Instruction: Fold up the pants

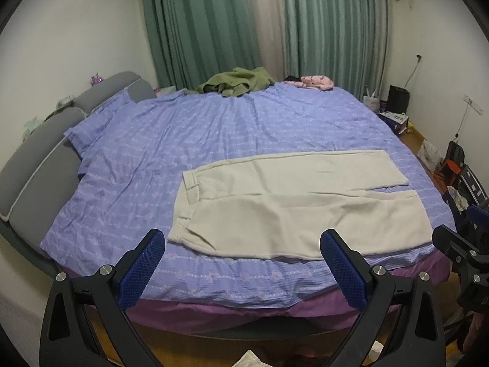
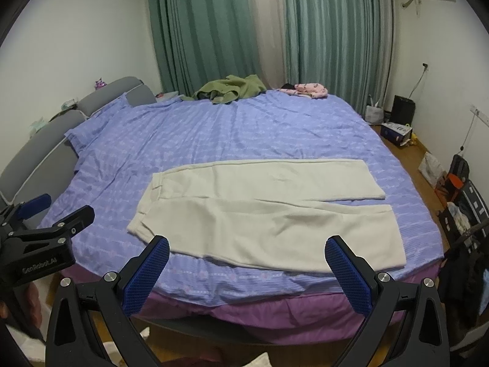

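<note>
Left wrist view: my left gripper (image 1: 243, 246) gapes wide, holding nothing, short of the bed (image 1: 189, 278). The cream pants (image 1: 293, 205) lie flat at centre frame, long axis left to right, waistband left, hems right.

Right wrist view: my right gripper (image 2: 247, 252) is likewise spread and empty; the hems sit nearer it. "GenRobot.AI" reads on the other gripper at lower left.

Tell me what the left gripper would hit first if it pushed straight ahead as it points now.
Probably the cream pants, near leg: the open left gripper aims over the bed edge at them. Depth is unclear; it could meet the blue sheet first.
</note>
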